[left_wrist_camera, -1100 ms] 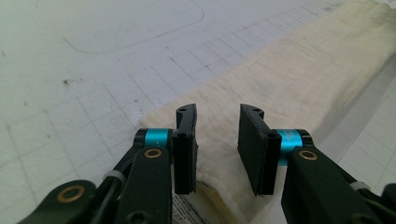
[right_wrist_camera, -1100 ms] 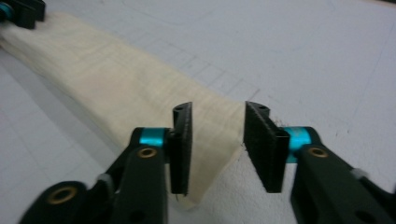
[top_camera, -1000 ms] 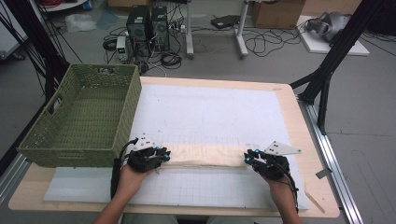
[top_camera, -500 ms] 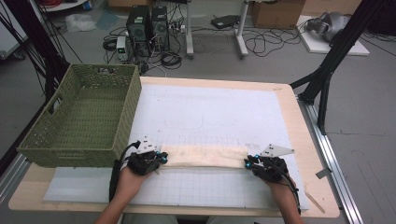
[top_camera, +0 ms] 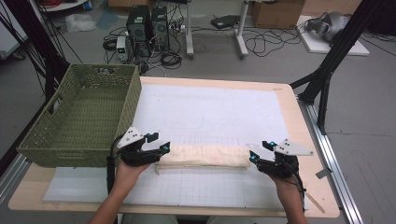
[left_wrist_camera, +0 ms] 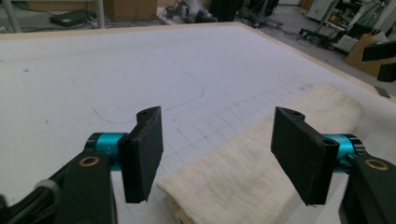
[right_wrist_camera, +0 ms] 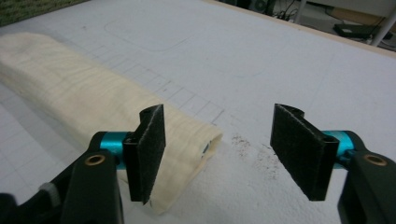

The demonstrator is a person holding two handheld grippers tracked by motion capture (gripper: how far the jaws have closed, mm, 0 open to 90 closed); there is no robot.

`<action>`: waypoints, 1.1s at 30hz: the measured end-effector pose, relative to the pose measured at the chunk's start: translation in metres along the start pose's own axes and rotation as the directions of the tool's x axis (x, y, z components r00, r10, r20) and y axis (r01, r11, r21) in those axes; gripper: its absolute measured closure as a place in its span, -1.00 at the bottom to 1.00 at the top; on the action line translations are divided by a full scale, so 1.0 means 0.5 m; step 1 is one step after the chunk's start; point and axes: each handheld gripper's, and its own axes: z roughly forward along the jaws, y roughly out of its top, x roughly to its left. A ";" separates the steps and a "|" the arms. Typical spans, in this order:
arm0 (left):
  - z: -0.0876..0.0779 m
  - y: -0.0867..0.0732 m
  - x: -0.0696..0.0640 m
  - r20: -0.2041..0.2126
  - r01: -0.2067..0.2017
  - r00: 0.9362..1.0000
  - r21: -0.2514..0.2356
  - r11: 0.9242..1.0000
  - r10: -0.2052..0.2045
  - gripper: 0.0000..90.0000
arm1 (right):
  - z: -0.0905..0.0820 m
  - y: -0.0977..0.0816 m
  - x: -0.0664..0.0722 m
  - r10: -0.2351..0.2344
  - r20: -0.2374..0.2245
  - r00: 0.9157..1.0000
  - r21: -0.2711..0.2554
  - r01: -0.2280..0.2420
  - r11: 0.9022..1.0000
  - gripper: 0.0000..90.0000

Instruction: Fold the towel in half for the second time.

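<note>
A cream towel [top_camera: 204, 156], folded into a long strip, lies flat on the white gridded mat [top_camera: 210, 112] near the table's front. My left gripper [top_camera: 159, 142] hovers at the towel's left end. Its jaws have just been opening and stand wide apart. In the left gripper view the towel [left_wrist_camera: 261, 177] lies low between the left gripper's [left_wrist_camera: 219, 154] jaws, clear of the pads. My right gripper [top_camera: 260, 150] is at the towel's right end, and its jaws have just been opening too. In the right gripper view the towel's end [right_wrist_camera: 84, 98] lies under the left pad of my right gripper [right_wrist_camera: 224, 154], untouched.
A green woven basket [top_camera: 133, 100] stands on the table's left side, close behind my left hand. The table's wooden edge [top_camera: 289, 107] runs along the right. Computers, cables and black stand legs [top_camera: 327, 70] are on the floor beyond.
Both grippers were shut on the towel's ends; now both have opened and let go. Each hand has lifted a little, and the towel rests on the mat.
</note>
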 end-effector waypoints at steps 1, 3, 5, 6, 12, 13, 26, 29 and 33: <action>-0.001 0.003 0.002 -0.015 0.008 1.000 -0.009 1.000 -0.008 -0.36 | -0.002 0.001 -0.003 0.002 0.012 1.000 -0.009 -0.002 1.000 -0.33; -0.005 0.006 0.004 -0.042 0.013 0.999 -0.015 1.000 -0.013 -0.57 | -0.005 0.001 -0.007 0.004 0.030 1.000 -0.008 -0.004 1.000 -0.40; -0.008 0.007 0.005 -0.044 0.012 0.999 -0.018 1.000 -0.012 -0.59 | -0.007 0.000 -0.011 -0.006 0.050 0.999 -0.010 0.007 1.000 -0.44; -0.010 0.007 0.006 -0.043 0.009 0.999 -0.020 1.000 -0.010 -0.59 | -0.008 -0.001 -0.012 -0.007 0.063 0.998 -0.005 0.007 1.000 -0.44; -0.020 0.014 -0.001 -0.034 -0.034 0.999 -0.041 0.999 0.032 -0.59 | -0.025 -0.009 -0.026 0.023 0.101 0.995 -0.022 -0.021 1.000 -0.55; -0.021 0.016 -0.002 -0.029 -0.038 0.999 -0.045 0.998 0.037 -0.59 | -0.029 -0.010 -0.029 0.032 0.108 0.994 -0.026 -0.030 0.999 -0.57; -0.023 0.016 0.001 -0.029 -0.041 0.999 -0.045 0.998 0.040 -0.58 | -0.033 -0.013 -0.040 0.086 0.133 0.987 -0.059 -0.078 0.995 -0.73; -0.021 0.013 0.003 -0.031 -0.030 0.999 -0.031 0.999 0.029 -0.59 | -0.030 -0.015 -0.041 0.090 0.143 0.986 -0.042 -0.085 0.996 -0.73; -0.018 0.012 0.004 -0.028 -0.027 0.999 -0.027 0.999 0.026 -0.59 | -0.033 -0.016 -0.043 0.095 0.148 0.984 -0.050 -0.089 0.995 -0.73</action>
